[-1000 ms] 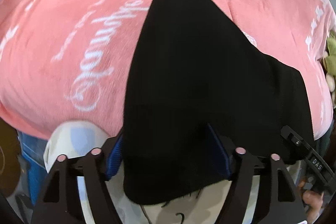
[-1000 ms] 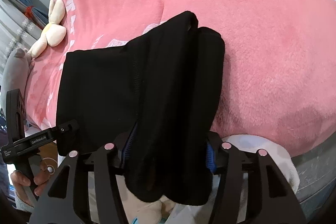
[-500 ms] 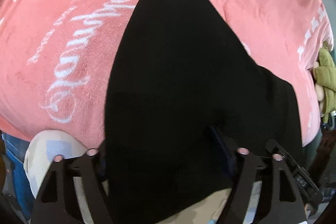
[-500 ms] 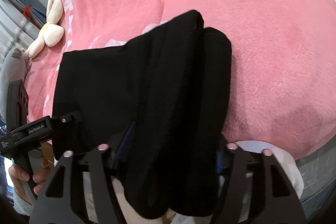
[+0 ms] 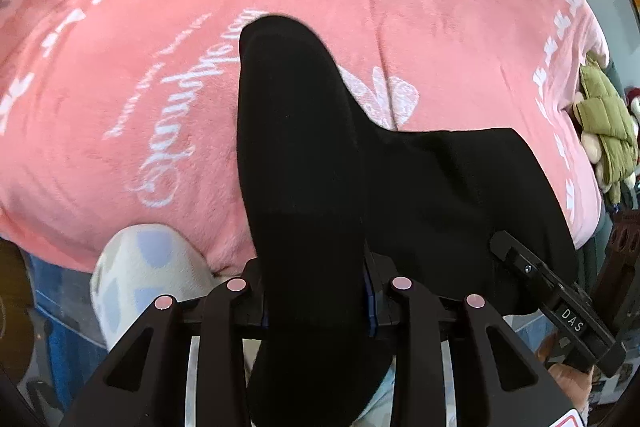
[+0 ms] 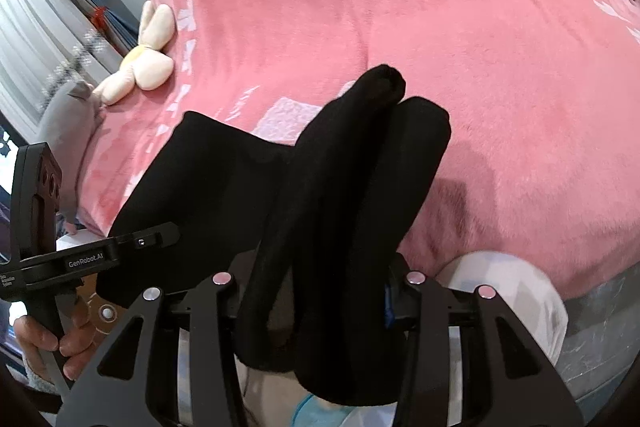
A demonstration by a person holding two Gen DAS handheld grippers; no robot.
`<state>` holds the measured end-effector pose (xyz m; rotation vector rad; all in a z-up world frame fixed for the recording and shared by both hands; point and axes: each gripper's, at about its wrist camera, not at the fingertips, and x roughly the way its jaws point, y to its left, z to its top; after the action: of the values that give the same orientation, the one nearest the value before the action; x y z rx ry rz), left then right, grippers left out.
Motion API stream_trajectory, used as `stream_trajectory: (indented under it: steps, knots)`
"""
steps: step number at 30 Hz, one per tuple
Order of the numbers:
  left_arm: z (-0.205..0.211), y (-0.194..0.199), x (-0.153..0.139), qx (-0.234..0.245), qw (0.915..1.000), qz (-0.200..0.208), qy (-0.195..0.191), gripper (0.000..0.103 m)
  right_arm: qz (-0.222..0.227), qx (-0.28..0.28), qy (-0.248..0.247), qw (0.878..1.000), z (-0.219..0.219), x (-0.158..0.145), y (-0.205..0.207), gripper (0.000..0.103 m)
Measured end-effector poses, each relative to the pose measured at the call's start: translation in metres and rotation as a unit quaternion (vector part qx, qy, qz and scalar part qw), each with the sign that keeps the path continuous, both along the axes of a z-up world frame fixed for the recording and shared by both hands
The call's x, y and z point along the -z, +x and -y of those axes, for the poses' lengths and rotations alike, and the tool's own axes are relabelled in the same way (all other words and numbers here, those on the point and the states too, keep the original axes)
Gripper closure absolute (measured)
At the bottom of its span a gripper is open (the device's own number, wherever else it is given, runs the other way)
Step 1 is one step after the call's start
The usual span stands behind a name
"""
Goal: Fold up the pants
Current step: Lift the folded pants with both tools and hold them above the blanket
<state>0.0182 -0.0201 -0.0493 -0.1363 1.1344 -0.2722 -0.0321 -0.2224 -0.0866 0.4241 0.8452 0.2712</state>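
Left gripper [image 5: 316, 301]: fingers clamped on a bunched edge of the black pants [image 5: 304, 155], with cloth hanging down past them toward the camera. Right gripper [image 6: 320, 303]: fingers likewise closed on a thick, doubled fold of the same pants [image 6: 352, 187]. The garment is stretched between the two grippers at the near edge of the bed, its far portion draped on the pink blanket [image 5: 200, 27]. In the right wrist view, the left gripper's body appears at near left, gripped by the person's hand [image 6: 44, 343]. A cream plush toy [image 6: 140, 67] lies on the blanket at far left in that view; an olive-clad plush [image 5: 608, 127] sits at the bed's right edge in the left wrist view. A white-and-blue patterned cloth [image 5: 148, 279] shows below the blanket's near edge.
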Motion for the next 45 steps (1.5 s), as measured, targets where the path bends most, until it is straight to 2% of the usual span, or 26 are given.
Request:
stream_trajectory:
  steps: [6, 9, 14, 22, 27, 34, 45]
  knots:
    - [0.007, -0.023, -0.015, -0.001, 0.9996, 0.015, 0.022, 0.074, 0.009, -0.01, 0.008, 1.0, -0.011, -0.01, -0.023, 0.062]
    - [-0.013, -0.044, -0.014, 0.0, 0.9995, 0.02, 0.023, 0.074, 0.014, -0.014, 0.007, 1.0, -0.015, -0.014, -0.031, 0.062]
    - [-0.019, -0.065, -0.035, 0.0, 0.9983, 0.047, 0.033, 0.074, 0.035, -0.023, 0.009, 0.999, -0.021, -0.03, -0.046, 0.062]
    - [-0.018, -0.079, -0.085, 0.009, 0.993, 0.112, 0.035, 0.074, 0.112, -0.028, 0.0, 0.993, -0.024, -0.091, -0.057, 0.062]
    - [-0.017, -0.075, -0.113, 0.013, 0.9879, 0.151, 0.031, 0.074, 0.149, -0.025, -0.001, 0.989, -0.02, -0.118, -0.049, 0.062]
    - [-0.016, -0.053, -0.142, 0.011, 0.9825, 0.184, 0.023, 0.074, 0.187, -0.023, -0.006, 0.982, -0.017, -0.148, -0.024, 0.062]
    - [-0.011, -0.007, -0.172, 0.009, 0.9741, 0.225, 0.019, 0.074, 0.22, -0.022, -0.014, 0.975, -0.014, -0.172, 0.03, 0.062]
